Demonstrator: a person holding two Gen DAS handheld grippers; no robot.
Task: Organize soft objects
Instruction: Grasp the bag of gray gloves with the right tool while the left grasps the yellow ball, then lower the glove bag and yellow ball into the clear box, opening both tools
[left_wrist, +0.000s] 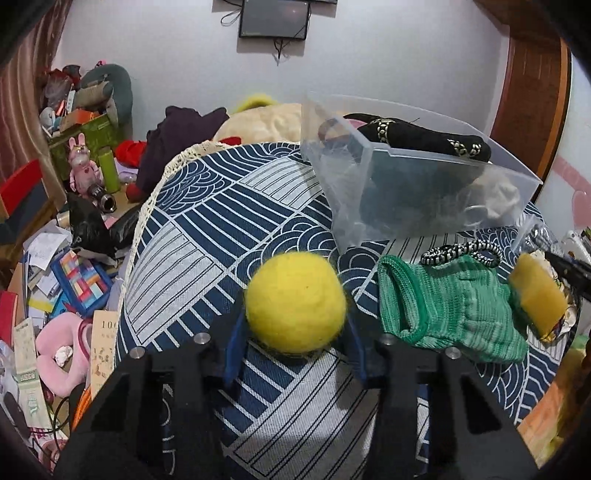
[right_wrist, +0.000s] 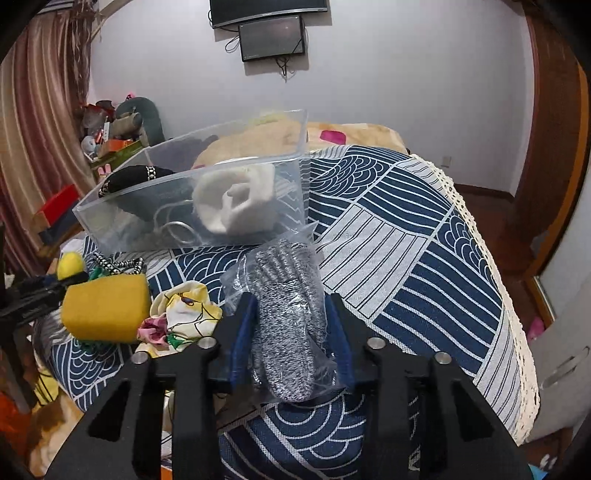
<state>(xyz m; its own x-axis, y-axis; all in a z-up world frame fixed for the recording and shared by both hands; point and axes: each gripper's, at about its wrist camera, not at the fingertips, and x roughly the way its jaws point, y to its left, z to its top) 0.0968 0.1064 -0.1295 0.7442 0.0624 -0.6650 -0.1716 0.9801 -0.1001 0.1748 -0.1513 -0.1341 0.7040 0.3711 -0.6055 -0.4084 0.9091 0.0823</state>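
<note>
Yellow felt ball clamped between fingers of left gripper, above patterned tablecloth, in front of clear plastic bin. Bagged grey gloves clamped in right gripper, just in front of same bin. Green glove and yellow sponge beside ball.

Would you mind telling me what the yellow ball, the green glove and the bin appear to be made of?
Ball: probably felted wool, matte, with a fuzzy halo.
Green glove: knitted yarn, with visible ribbed stitches.
Bin: clear, smooth, rigid-looking plastic; contents show through.
</note>
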